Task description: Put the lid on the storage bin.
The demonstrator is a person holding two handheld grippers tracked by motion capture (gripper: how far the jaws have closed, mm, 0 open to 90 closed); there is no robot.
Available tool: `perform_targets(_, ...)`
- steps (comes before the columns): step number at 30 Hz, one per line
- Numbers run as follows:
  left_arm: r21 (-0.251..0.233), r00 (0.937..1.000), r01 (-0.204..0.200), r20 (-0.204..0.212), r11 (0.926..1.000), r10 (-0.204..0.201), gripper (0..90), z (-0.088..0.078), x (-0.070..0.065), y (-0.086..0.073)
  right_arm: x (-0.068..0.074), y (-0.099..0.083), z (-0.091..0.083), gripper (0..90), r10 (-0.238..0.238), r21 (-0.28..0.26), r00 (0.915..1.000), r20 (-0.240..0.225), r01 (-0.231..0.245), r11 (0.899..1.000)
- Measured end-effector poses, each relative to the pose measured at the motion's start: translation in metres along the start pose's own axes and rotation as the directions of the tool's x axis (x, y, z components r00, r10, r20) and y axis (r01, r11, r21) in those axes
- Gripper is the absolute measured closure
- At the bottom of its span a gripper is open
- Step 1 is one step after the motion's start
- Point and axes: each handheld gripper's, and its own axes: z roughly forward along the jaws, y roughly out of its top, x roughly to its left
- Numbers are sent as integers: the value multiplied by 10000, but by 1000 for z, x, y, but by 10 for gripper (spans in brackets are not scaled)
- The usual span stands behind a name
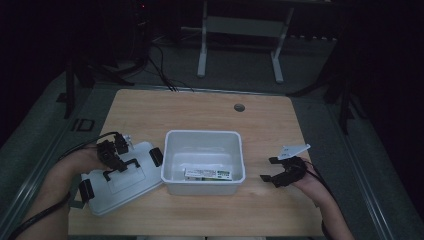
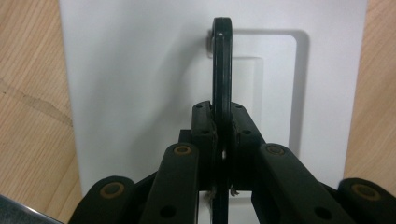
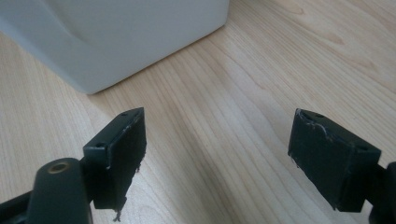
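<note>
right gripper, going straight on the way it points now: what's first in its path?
Probably the bare wooden table. The right gripper has open jaws angled down at it, with nothing between them. The white bin sits up-left of that line, though depth is hard to judge.

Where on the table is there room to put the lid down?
Bare wood lies behind the white box, out to the round hole, and along the front edge. Left of the box is crowded: the lid lies there, its handle pinched by the left gripper.

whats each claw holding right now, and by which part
Left claw is shut on the lid's black handle; right claw is open, holding nothing.
</note>
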Motion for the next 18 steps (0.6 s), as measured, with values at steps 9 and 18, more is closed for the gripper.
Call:
perform_targets(9, 16, 9994, -113, 327, 9999, 112, 834, -7, -2, -9, 3, -3, 3, 185, 4, 23, 10000, 38, -4, 10000)
perform_targets(18, -267, 9993, 105, 375, 9996, -95, 834, -36, -1, -19, 6, -9, -3, 184, 167, -206, 9998, 115, -165, 9997)
